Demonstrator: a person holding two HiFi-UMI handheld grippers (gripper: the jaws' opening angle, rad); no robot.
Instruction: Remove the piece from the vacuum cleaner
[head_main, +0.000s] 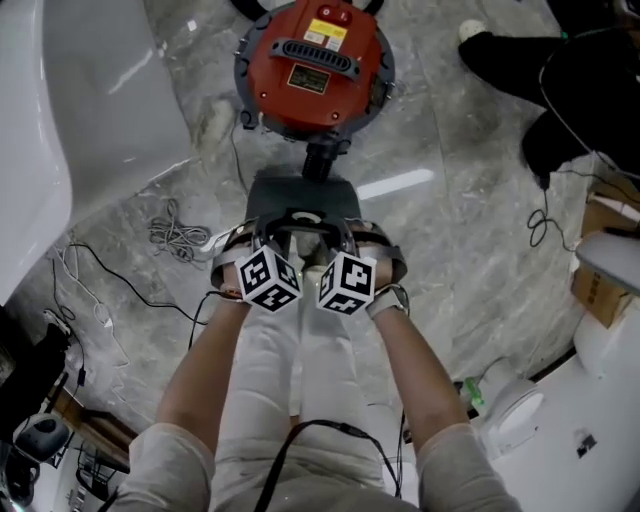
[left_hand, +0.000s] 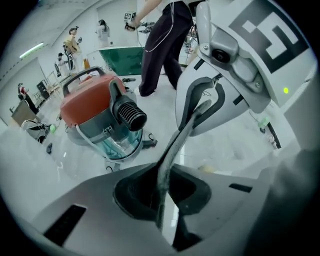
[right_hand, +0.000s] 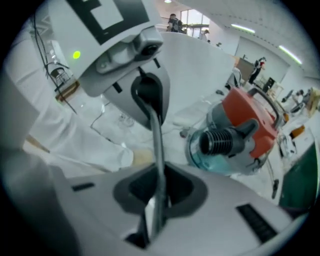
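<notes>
Left claw (left_hand: 162, 200) and right claw (right_hand: 157, 200) narrow on thin grey piece (left_hand: 172, 147); labels (head_main: 325, 35) on red vacuum (head_main: 313, 100) illegible

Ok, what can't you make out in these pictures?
- Head view: the marker cubes hide the jaws of the left gripper and the right gripper.
- Both gripper views: the grey piece shows only as a thin blurred edge, so its shape is unclear.
- Head view: the label on the vacuum cleaner is too small to read.
</notes>
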